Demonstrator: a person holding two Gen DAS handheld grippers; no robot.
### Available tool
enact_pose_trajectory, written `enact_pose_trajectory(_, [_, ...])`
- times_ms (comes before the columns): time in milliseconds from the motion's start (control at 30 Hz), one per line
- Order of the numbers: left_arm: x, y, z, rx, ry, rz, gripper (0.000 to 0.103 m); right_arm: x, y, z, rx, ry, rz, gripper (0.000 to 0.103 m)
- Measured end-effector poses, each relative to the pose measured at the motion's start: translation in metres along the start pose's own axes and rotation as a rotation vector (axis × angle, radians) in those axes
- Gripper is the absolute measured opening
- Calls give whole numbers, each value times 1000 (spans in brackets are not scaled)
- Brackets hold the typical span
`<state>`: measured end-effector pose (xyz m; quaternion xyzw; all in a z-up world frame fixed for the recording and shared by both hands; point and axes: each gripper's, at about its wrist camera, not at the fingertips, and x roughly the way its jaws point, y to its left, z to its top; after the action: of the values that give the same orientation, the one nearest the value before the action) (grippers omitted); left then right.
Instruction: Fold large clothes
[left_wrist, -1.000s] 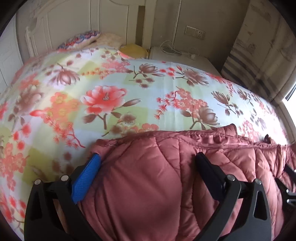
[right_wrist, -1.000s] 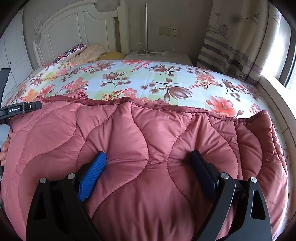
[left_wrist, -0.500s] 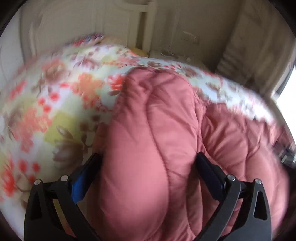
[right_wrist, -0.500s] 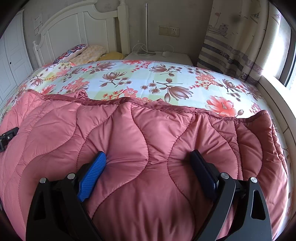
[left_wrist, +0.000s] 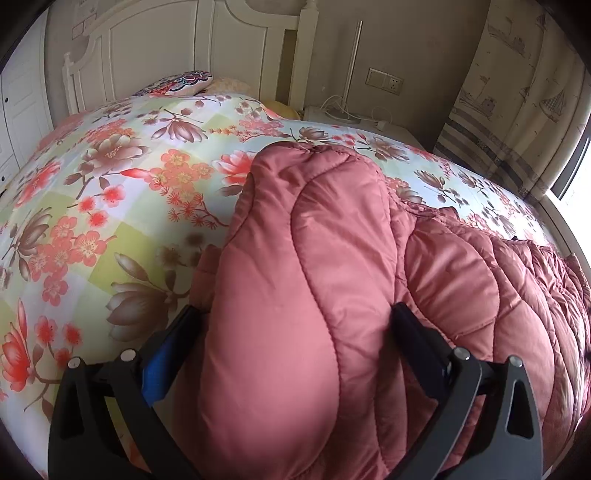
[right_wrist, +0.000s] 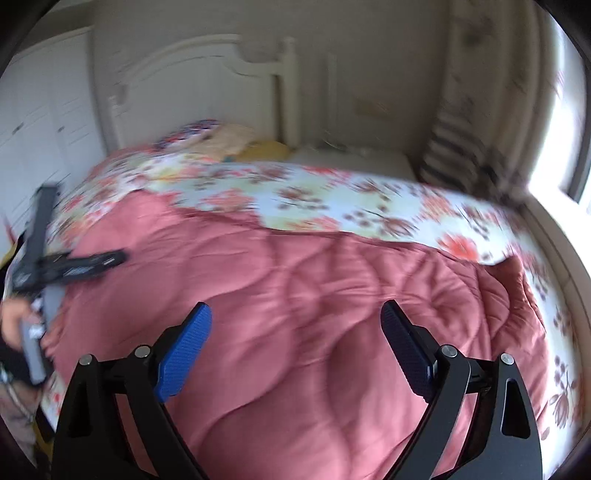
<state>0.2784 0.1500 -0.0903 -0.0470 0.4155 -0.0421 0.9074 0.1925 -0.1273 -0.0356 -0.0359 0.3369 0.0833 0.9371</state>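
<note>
Right wrist view is smearing with motion blur; headboard (right_wrist: 207, 74), pillows (right_wrist: 221, 138) and curtain (right_wrist: 461, 147) are reading only as soft shapes, and the print on the bedspread (right_wrist: 332, 195) is streaking. The coat (right_wrist: 295, 314), a pink quilted one, is lying on the bed, its near part running off the bottom edge of both views, so its full outline is not showing. Its long axis is running left to right across the bed, the far hem lying roughly parallel to the headboard. In the left wrist view, sharp, the left end of the coat (left_wrist: 314, 277) is bunching into a raised fold that is pointing toward the far side, hiding the bedspread (left_wrist: 110, 203) behind it. The left gripper (left_wrist: 291, 343) is showing its fingers wide apart with that thick fold between them; whether the pads are actually pressing the fabric I cannot tell, since padding is covering the left pad (left_wrist: 162, 365). The right gripper (right_wrist: 295, 343) is hovering spread over the coat's middle, pads apart, holding nothing. At far left the left gripper (right_wrist: 55, 266) is appearing blurred, body cut by the frame.
</note>
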Motion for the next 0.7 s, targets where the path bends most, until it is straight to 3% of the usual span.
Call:
enact_pose_trajectory(100, [-2, 0, -1, -1, -7, 1, 101, 3, 48, -24, -140, 36, 43, 92])
enact_pose_trajectory(167, [-3, 1, -3, -6, -9, 0, 101, 15, 67, -42, -201, 29, -14, 92])
enact_pose_trajectory(233, [-3, 2, -3, -9, -7, -5, 101, 18, 68, -47, -191, 16, -21, 93])
enact_pose_trajectory(400, [-2, 2, -3, -10, -7, -6, 101, 6, 55, -29, -155, 79, 10, 93])
enact_pose_trajectory(533, [-2, 1, -3, -8, -6, -3, 101, -9, 14, -7, -131, 0, -139, 94])
enact_pose_trajectory(600, [-2, 2, -3, -9, -6, -4, 101, -2, -21, 1, -46, 25, -189, 94])
enact_pose_trajectory(700, [-2, 1, -3, -8, -6, -3, 101, 22, -81, 0, 85, 103, -350, 94])
